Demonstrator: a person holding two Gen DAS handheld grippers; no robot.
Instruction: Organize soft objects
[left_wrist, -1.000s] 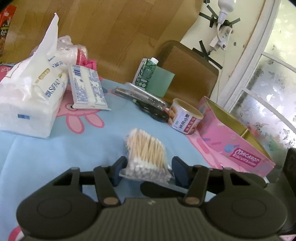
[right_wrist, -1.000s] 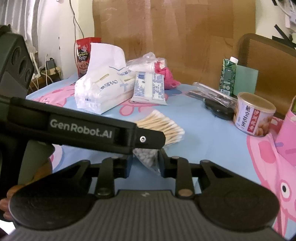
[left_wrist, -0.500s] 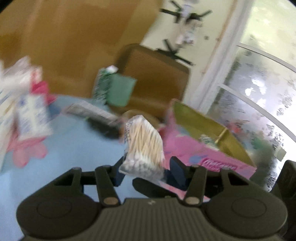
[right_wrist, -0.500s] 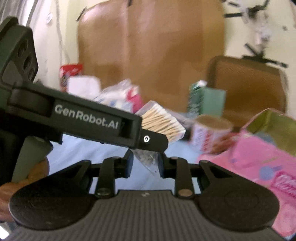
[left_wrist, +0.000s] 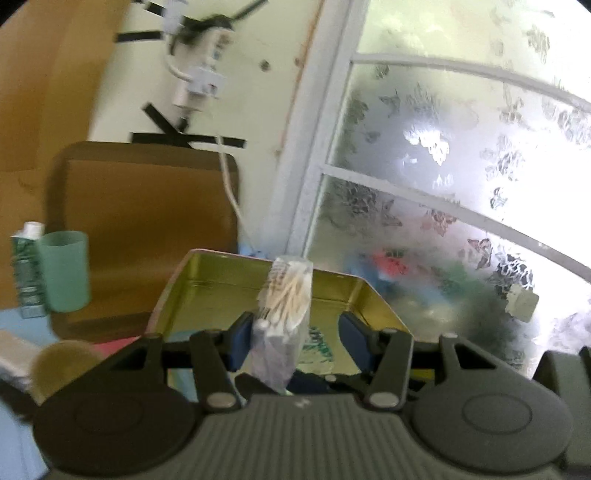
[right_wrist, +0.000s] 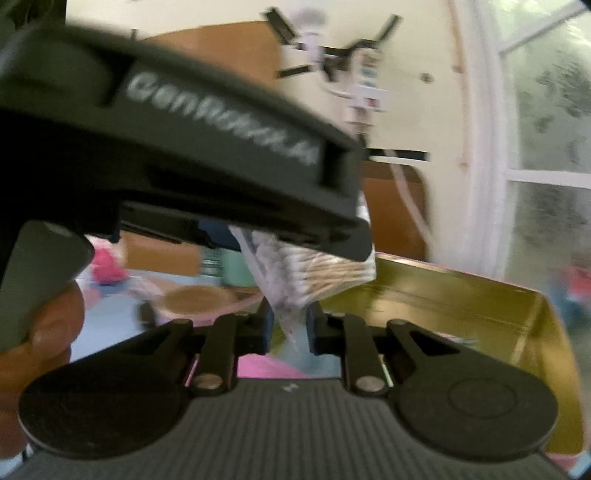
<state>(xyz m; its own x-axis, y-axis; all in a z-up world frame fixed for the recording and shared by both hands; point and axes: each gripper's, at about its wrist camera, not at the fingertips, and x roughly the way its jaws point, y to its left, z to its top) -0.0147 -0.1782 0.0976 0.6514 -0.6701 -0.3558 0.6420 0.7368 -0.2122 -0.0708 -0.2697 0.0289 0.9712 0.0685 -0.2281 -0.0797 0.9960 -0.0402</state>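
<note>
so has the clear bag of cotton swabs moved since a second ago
Yes. The clear bag of cotton swabs was on the blue tablecloth; it's now lifted over the open gold-lined tin.

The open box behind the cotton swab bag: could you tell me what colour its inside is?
The box is shiny gold inside, clearest in the left wrist view.

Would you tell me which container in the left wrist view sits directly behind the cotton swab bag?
The gold-lined tin, right behind the cotton swab bag; the green cup stands far off to its left.
</note>
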